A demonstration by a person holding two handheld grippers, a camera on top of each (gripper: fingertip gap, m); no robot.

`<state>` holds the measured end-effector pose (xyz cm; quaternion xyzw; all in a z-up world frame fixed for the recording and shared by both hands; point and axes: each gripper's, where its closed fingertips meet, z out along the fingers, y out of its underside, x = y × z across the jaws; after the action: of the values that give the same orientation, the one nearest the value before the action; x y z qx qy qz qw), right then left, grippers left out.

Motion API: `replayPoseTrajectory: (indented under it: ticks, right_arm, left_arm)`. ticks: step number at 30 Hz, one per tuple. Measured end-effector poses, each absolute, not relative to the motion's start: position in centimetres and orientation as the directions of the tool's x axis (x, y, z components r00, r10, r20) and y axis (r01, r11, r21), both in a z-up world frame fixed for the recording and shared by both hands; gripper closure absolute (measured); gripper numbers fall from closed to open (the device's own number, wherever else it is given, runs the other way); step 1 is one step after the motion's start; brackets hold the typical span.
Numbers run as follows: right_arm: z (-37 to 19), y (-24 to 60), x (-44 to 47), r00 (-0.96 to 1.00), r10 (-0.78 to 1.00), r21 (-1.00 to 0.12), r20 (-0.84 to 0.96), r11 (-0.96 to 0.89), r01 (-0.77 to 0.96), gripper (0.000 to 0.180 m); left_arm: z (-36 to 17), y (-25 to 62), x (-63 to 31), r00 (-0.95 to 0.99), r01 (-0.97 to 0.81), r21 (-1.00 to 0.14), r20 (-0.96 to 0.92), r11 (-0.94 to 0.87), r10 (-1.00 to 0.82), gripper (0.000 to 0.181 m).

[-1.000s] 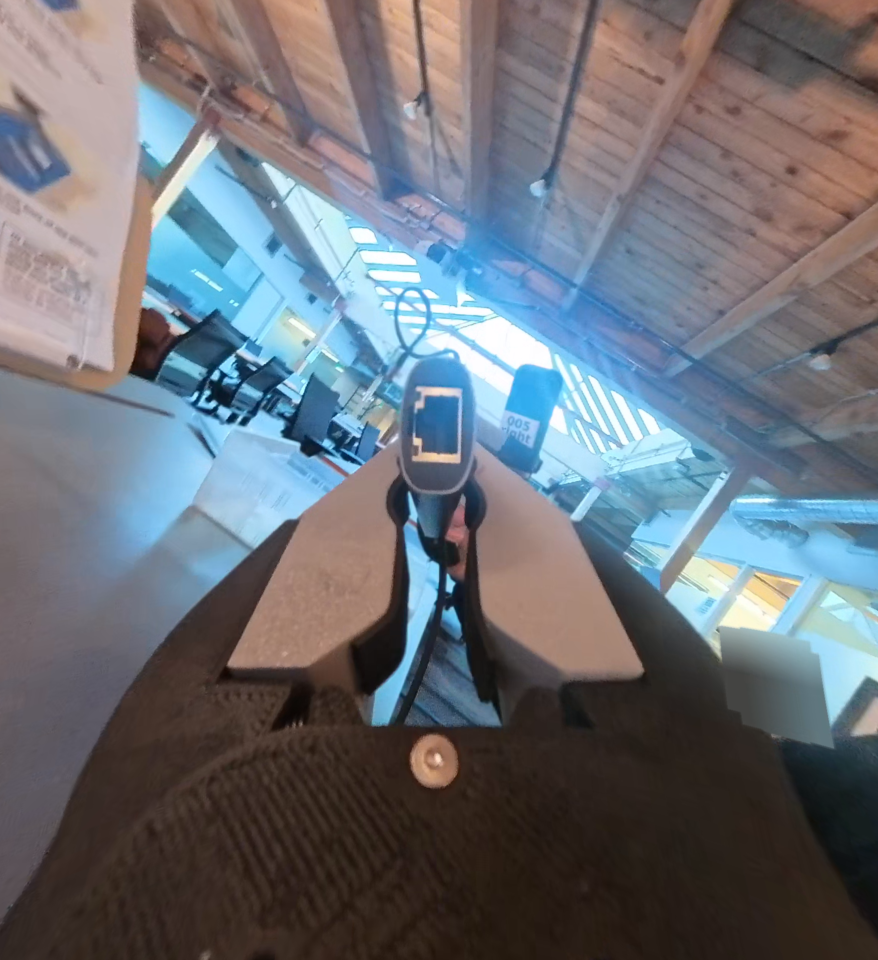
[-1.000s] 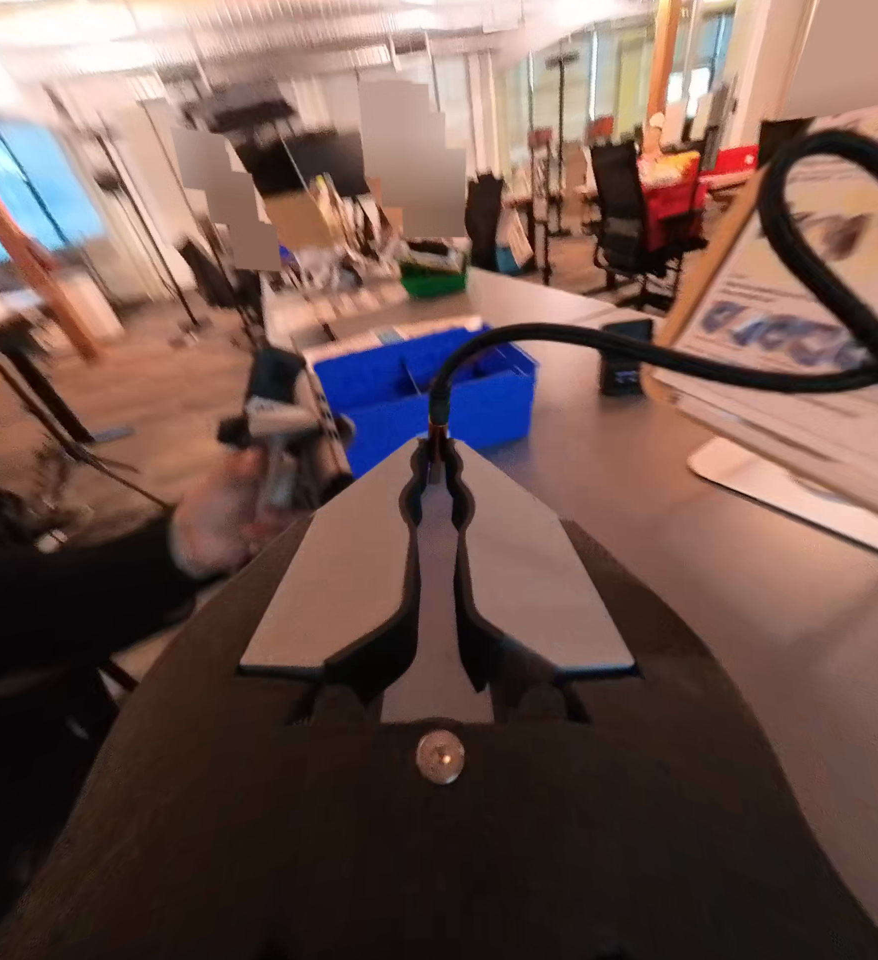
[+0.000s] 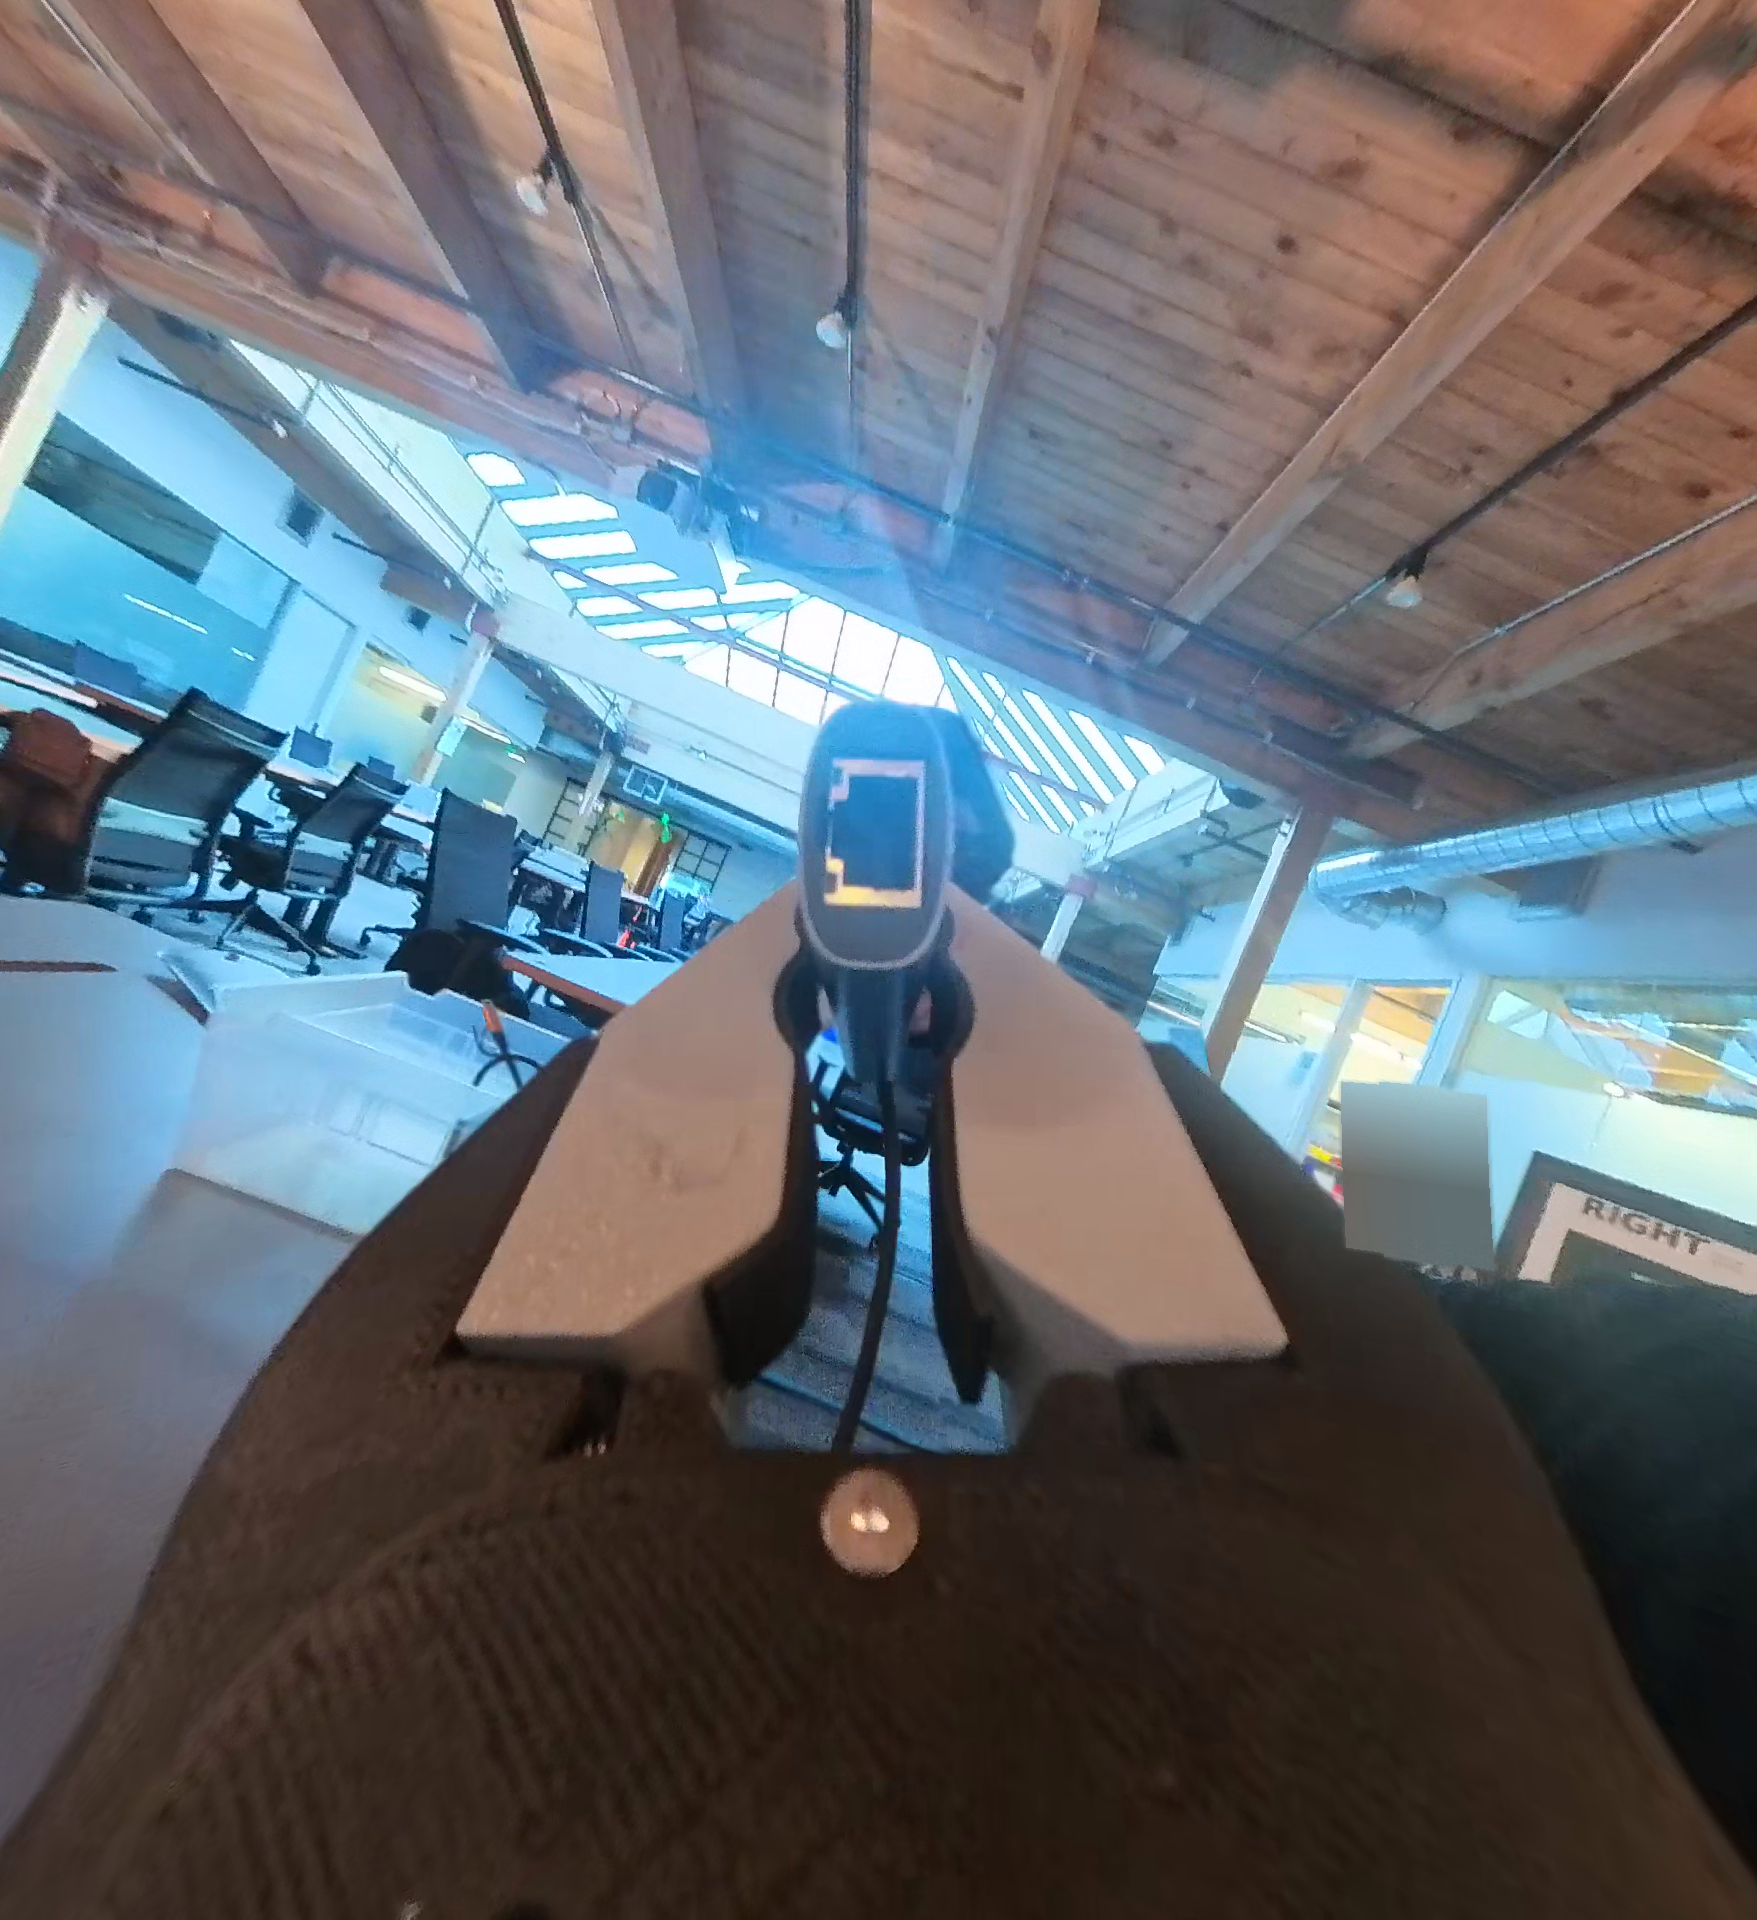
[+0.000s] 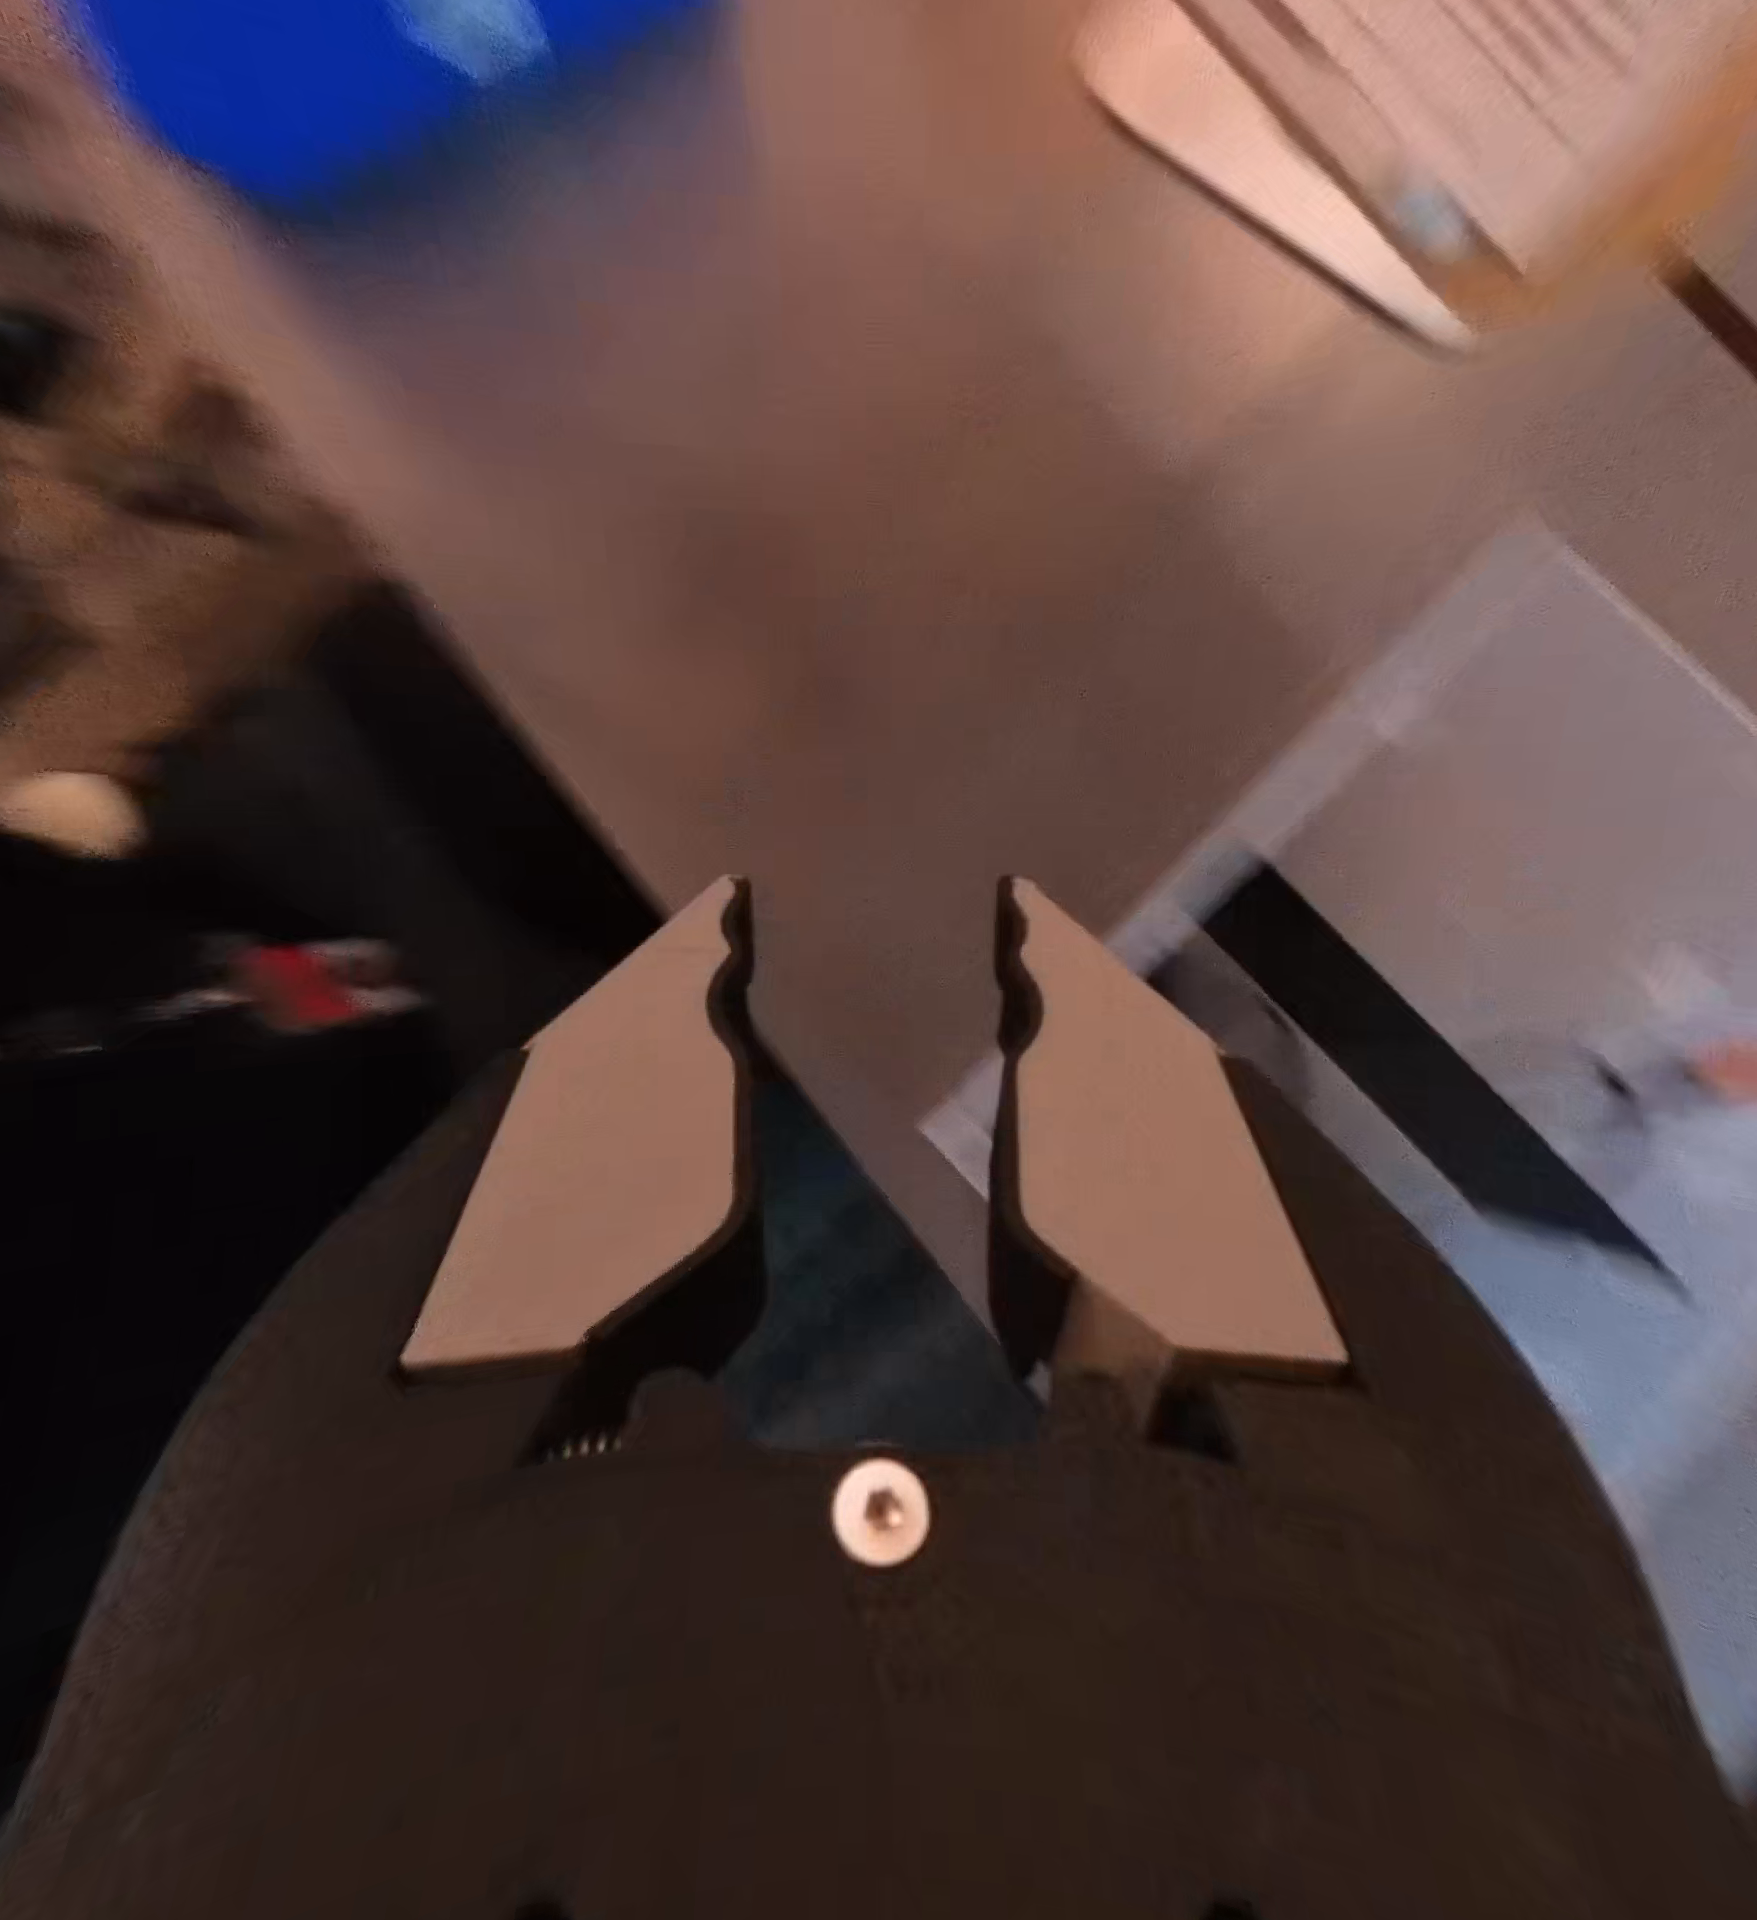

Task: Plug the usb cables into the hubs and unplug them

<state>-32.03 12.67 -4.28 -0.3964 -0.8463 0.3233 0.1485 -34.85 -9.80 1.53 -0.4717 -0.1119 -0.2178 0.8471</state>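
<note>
- Tongs first: the left tongs (image 3: pixel 872 971) are pinching the hub (image 3: pixel 871 847) by its narrow lower body, holding it up in the air and tilted towards the ceiling, well clear of the tabletop (image 3: pixel 43 1060). The right tongs (image 4: pixel 872 904) are spread, with nothing between them.
- Tabletop: in the right wrist view it (image 4: pixel 853 468) is a blurred grey-brown surface under the right tongs. A blue bin (image 4: pixel 354 94) lies at its far left, a leaning board (image 4: pixel 1476 135) at its far right, and a clear box (image 4: pixel 1539 894) near the right finger. No loose plug can be made out in the blur.
- Hub: a small dark casing with a paler rim. Its end face, with a square metal-lined port, is turned towards the camera. It is probably light and rigid, with a smooth shell that could twist in a two-point grip when a plug is pushed in. The present hold, low on the casing and clear of the port, seems a sound one.
- Cable (image 3: pixel 879 1226): a thin black lead hangs from the hub down between the left fingers. It looks limp and would likely offer no push. Any cable to be plugged is best taken by its hard plug body, just behind the metal tip, not by the cord.
</note>
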Motion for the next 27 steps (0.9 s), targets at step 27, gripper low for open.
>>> replayPoseTrajectory:
  ticks: [27]
  right_arm:
    - [10.2, 17.6, -44.7, -0.349, 0.815, -0.854, 0.462, 0.515, 0.073, 0.166]
  left_arm:
    - [2.3, -15.6, -39.4, 0.912, 0.365, -0.759, 0.409, 0.538, -0.041, 0.181]
